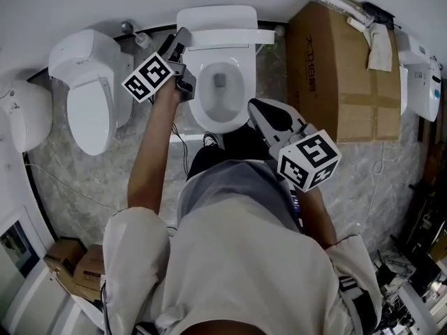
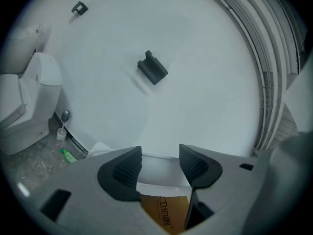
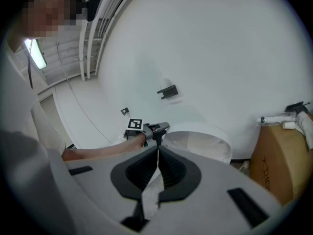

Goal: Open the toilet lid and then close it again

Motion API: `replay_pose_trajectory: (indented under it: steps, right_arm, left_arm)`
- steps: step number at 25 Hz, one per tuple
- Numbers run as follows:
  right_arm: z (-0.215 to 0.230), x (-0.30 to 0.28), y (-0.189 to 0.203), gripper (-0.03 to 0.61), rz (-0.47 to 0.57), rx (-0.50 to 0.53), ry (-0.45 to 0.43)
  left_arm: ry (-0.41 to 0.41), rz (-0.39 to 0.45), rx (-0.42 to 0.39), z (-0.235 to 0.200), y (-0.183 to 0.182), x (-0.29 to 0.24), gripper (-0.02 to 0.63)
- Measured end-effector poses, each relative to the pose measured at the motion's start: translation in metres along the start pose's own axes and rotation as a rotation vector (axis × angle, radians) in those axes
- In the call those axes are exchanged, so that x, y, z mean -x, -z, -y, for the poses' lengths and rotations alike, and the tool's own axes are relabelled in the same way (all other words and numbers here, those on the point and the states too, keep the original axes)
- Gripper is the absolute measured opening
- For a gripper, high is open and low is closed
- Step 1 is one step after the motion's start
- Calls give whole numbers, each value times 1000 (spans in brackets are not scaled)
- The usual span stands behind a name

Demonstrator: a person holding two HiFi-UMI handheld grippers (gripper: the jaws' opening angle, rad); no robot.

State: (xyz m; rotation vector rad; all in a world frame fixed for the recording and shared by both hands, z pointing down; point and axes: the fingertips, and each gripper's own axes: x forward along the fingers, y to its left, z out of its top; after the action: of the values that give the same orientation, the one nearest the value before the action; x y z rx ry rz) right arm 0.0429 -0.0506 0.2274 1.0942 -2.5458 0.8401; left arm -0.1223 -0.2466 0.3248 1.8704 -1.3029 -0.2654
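Observation:
The white toilet [image 1: 218,82] stands against the wall with its bowl uncovered. Its lid [image 1: 216,21] is upright against the wall. My left gripper [image 1: 180,39] is at the lid's left edge. In the left gripper view its jaws [image 2: 160,153] stand wide apart, with a white edge [image 2: 159,173] showing in the gap and no pad visibly pressing on it. My right gripper [image 1: 257,109] hangs over the bowl's front right rim. Its jaws [image 3: 158,151] are shut together on nothing. The right gripper view shows the raised lid [image 3: 205,138] and the left gripper [image 3: 152,129] beside it.
A second toilet [image 1: 91,96] stands to the left and a large cardboard box [image 1: 349,68] to the right, with another white fixture [image 1: 419,75] beyond it. A green bottle [image 2: 68,155] and a brush [image 2: 62,126] sit by the wall. A black bracket [image 2: 152,68] is on the wall.

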Motion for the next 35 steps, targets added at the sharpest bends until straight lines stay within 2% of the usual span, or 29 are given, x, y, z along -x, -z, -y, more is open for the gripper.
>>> replay_pose_trajectory:
  steps: [14,35]
  right_arm:
    - [32,-28,-28,12,1,-17,-11]
    - [82,-52,-48,12,-5,-78,1]
  left_arm:
    - [6,38,-10,2,-42,-47,225]
    - [5,43,-101,-4,-86,-110,221]
